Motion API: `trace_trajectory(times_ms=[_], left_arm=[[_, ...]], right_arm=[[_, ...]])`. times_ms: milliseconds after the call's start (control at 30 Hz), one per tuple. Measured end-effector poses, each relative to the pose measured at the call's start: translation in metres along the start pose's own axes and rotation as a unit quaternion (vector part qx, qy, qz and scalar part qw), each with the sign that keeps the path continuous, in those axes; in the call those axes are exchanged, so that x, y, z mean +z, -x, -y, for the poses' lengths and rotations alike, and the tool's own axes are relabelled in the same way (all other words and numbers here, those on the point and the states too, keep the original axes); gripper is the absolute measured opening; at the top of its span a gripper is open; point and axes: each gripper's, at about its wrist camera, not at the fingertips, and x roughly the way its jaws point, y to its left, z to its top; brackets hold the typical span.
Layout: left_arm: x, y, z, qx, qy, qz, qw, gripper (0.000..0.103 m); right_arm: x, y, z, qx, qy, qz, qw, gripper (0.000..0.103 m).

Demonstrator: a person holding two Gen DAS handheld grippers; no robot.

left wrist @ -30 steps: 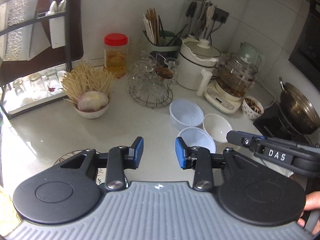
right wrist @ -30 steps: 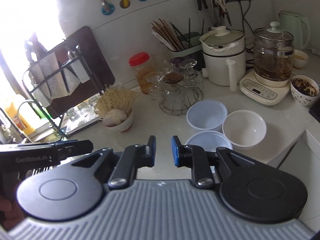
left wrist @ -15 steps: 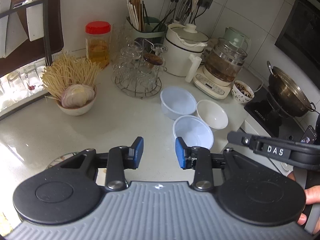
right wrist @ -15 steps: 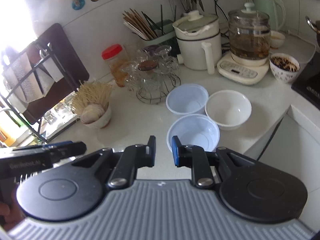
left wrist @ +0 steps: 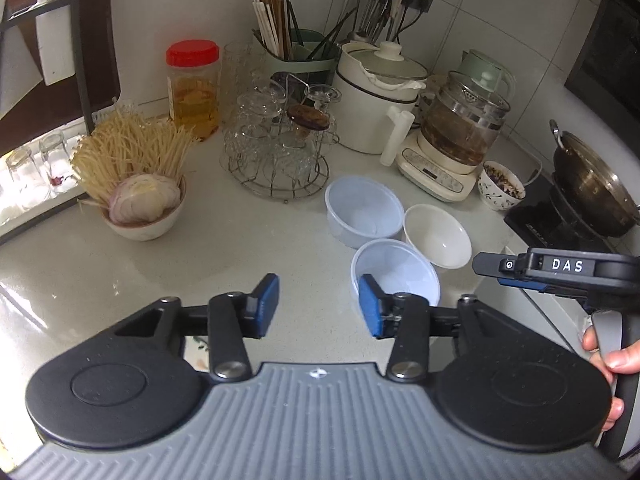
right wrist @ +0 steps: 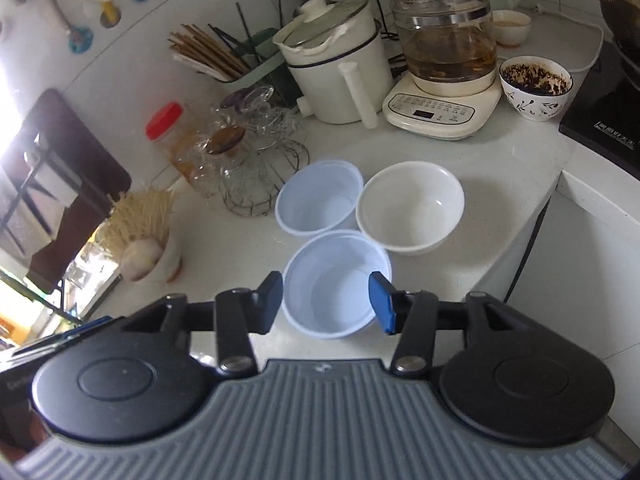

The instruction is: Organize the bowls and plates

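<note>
Your right gripper [right wrist: 326, 300] has just been opening, and its jaws now stand fairly wide around the nearest translucent plastic bowl [right wrist: 338, 286]; the blue pads look clear of the rim, though from this angle that's hard to judge. Your left gripper [left wrist: 318, 306] has been opening too, moderately wide, with only bare countertop [left wrist: 256, 248] between the fingers, so it holds nothing.

Count three empty bowls clustered near the counter edge: two translucent plastic ones and one white ceramic bowl [right wrist: 410, 206]. The second plastic bowl [right wrist: 318, 198] sits behind the first, just beside the white one.

Further off, a patterned bowl [right wrist: 536, 88] holds dark, crumbly stuff, and a pale bowl [left wrist: 142, 220] at left carries enoki mushrooms and sliced onion. A red-lidded jar [left wrist: 194, 88] holds something yellow in liquid.
</note>
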Motion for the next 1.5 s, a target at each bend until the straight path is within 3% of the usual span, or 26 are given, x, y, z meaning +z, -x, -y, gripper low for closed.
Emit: trace_trajectory(times_ms=[733, 1000, 1333, 1467, 1500], left_arm=[[0.009, -0.127, 0.013, -0.021, 0.083, -0.099, 0.9914, 0.053], [0.008, -0.155, 0.016, -0.015, 0.083, -0.133, 0.9875, 0.052], [0.008, -0.176, 0.017, -0.008, 0.087, -0.157, 0.9838, 0.051], [0.009, -0.184, 0.017, -0.007, 0.088, -0.161, 0.983, 0.042], [0.01, -0.186, 0.017, -0.006, 0.092, -0.162, 0.9824, 0.035]], right_arm=[[0.031, -0.087, 0.065, 0.036, -0.051, -0.127, 0.99, 0.051], [0.029, -0.103, 0.067, 0.037, -0.04, -0.133, 0.99, 0.045], [0.026, -0.12, 0.076, 0.051, -0.074, -0.149, 0.985, 0.033], [0.027, -0.122, 0.077, 0.049, -0.075, -0.148, 0.985, 0.029], [0.027, -0.123, 0.078, 0.049, -0.078, -0.149, 0.985, 0.029]])
